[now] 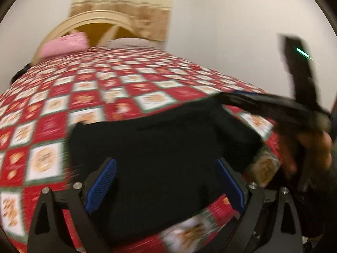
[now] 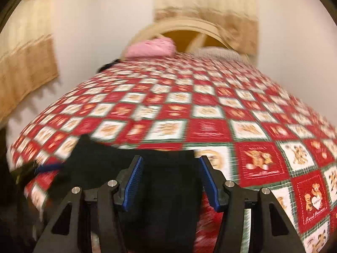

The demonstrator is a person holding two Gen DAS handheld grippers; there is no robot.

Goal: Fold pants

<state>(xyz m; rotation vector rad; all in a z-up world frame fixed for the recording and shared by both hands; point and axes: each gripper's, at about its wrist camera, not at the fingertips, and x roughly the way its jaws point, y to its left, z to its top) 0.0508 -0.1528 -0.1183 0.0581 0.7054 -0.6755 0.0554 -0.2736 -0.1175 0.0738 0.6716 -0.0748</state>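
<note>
Left gripper (image 1: 166, 184): blue pads spread wide, nothing pinched, hovering over the black pants (image 1: 160, 147). Right gripper (image 2: 170, 181): jaws also apart, empty, pants (image 2: 166, 189) beneath and between them.

Pants lay as a dark folded block at the lower centre of both views, near the close edge of the quilt (image 2: 210, 109). Red-and-white checked quilt ran bare toward the upper frame. Pink pillow (image 2: 151, 47) and arched headboard (image 2: 189, 24) stood at the far edge. Pale wall (image 1: 231, 21) to the right. Both views motion-blurred.
</note>
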